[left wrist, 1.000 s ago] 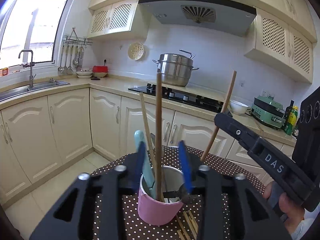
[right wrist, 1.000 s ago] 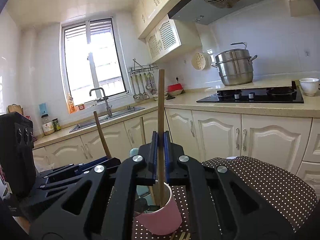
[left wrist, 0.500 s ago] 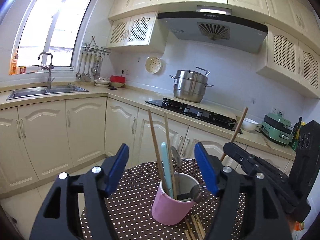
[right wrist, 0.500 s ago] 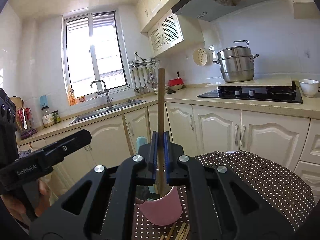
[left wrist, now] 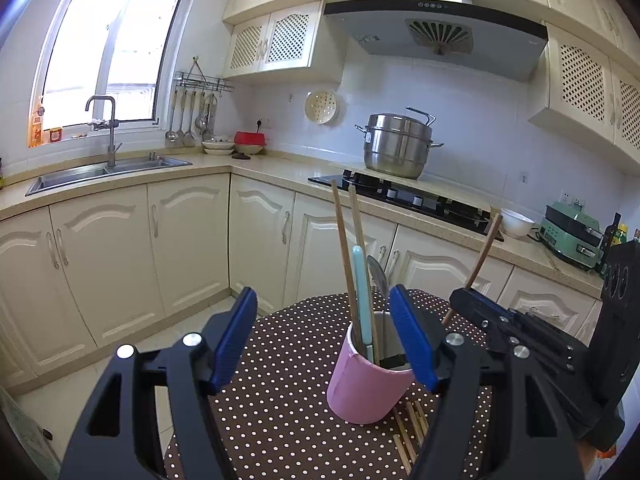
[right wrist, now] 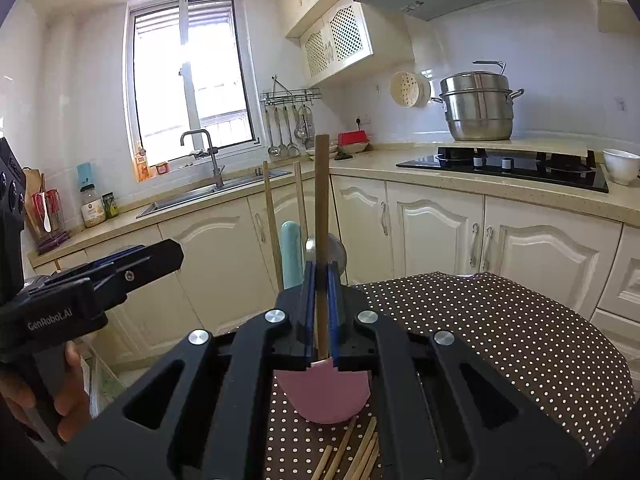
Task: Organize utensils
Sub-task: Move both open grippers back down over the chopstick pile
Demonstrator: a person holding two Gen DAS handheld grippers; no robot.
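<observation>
Chopstick point(right wrist: 321, 216) stands near upright, long axis vertical, top end toward the ceiling, pinched in our right gripper point(right wrist: 321, 322) above the pink cup point(right wrist: 324, 394). Our left gripper point(left wrist: 324, 344) is spread wide and empty beside that cup, on the dotted tablecloth point(left wrist: 288, 364), with two chopsticks point(left wrist: 348, 248) leaning left inside

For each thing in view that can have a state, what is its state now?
Left gripper: open, holds nothing.
Right gripper: shut on one chopstick, held upright.
Pink cup: upright on the dotted table, holding two chopsticks, a blue handle and a spoon.
Loose chopsticks: lying on the table beside the cup.
Steamer pot: lid on.
</observation>
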